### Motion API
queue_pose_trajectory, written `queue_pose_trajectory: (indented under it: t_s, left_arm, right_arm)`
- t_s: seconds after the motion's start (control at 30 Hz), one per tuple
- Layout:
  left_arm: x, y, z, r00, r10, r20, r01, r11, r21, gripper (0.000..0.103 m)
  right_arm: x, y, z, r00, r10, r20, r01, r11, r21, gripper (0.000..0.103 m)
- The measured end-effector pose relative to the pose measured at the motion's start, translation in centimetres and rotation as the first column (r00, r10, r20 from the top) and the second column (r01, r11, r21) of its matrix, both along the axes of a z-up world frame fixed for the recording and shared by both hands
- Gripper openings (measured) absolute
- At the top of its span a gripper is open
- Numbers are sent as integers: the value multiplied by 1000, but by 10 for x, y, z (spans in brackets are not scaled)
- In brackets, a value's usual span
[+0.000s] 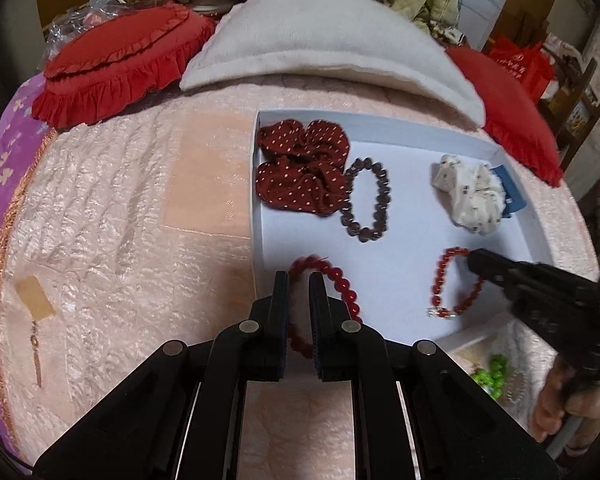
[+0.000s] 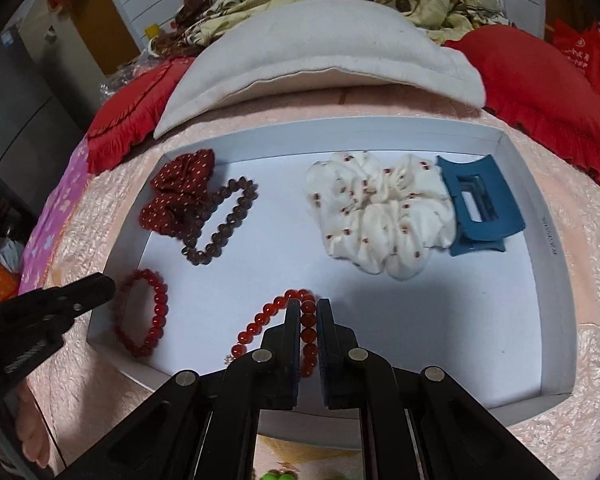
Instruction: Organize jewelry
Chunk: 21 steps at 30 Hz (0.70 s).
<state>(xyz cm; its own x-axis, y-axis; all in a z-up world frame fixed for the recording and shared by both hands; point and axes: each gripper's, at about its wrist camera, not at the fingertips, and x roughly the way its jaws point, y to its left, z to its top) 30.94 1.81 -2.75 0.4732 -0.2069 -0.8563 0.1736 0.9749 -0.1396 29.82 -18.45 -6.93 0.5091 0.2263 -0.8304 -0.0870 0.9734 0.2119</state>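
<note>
The white tray [image 2: 556, 264] sat on the pink bed cover [image 1: 120, 208], and both tools were down over its near edge. The left hand-held gripper [image 1: 299, 280] had its jaws drawn narrow, hovering over the dark red bracelet [image 1: 342, 280] at the tray's 7 o'clock corner; whether the pads actually pinched the beads could not be told. The right hand-held gripper [image 2: 309, 308] was just as narrow, one strand of the orange-red bracelet [image 2: 260, 322] running up between its fingers at the tray's 6 o'clock, the beads seemingly pinched.

Further in, the brown bead bracelet [image 2: 220, 220] lay at 10 o'clock, touching the maroon scrunchie [image 2: 176, 196] in the far left corner. The white scrunchie [image 2: 380, 216] sat at about 1 o'clock with the blue clip [image 2: 480, 204] pressed against its right side. Green beads [image 1: 494, 372] lay on the bed outside the tray's near edge.
</note>
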Motion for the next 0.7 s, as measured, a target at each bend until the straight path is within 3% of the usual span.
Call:
queue_pose_trajectory:
  t_s: [0.23,0.43,0.57,0.7]
  left_arm:
    - [-34,14,29,998,9,65,-8,1000,-16,15]
    - [-75,32,39,993,42,106,-41,999,-10,18]
    - [-103,36,41,989,59,135,-64,997,34,20]
    - [-133,37,36,988,89,127,-98,993,66,20]
  right_arm:
    - [8,39,-5,996,83,-25,-83,997,0,7]
    - [15,53,-1,996,86,-23,-86,996,-6,8]
    - [-8,33,23,999,37,38,-39,999,37,33]
    - [-49,7,48,995,7,103,-11,999,34,36]
